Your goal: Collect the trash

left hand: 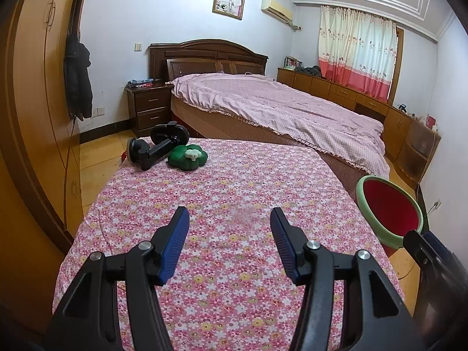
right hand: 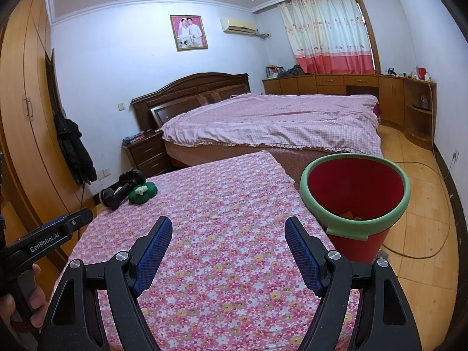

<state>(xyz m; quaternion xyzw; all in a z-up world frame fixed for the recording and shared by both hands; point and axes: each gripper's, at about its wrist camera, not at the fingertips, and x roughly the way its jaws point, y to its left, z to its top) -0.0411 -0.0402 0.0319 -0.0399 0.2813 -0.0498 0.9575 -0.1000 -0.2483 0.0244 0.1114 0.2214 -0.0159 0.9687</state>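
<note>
A red trash bin with a green rim [right hand: 355,201] stands off the right edge of a table under a pink floral cloth [right hand: 222,234]; scraps lie at its bottom. It also shows in the left wrist view [left hand: 389,209]. My right gripper [right hand: 228,242] is open and empty above the cloth, left of the bin. My left gripper [left hand: 229,234] is open and empty above the cloth's middle. No loose trash shows on the cloth.
A black suction-cup mount [left hand: 158,144] and a green flower-shaped cushion [left hand: 188,156] lie at the table's far left corner. A bed with a pink cover [left hand: 278,108] stands behind. A wardrobe [left hand: 38,102] is at left. A cable [right hand: 424,239] lies on the wooden floor.
</note>
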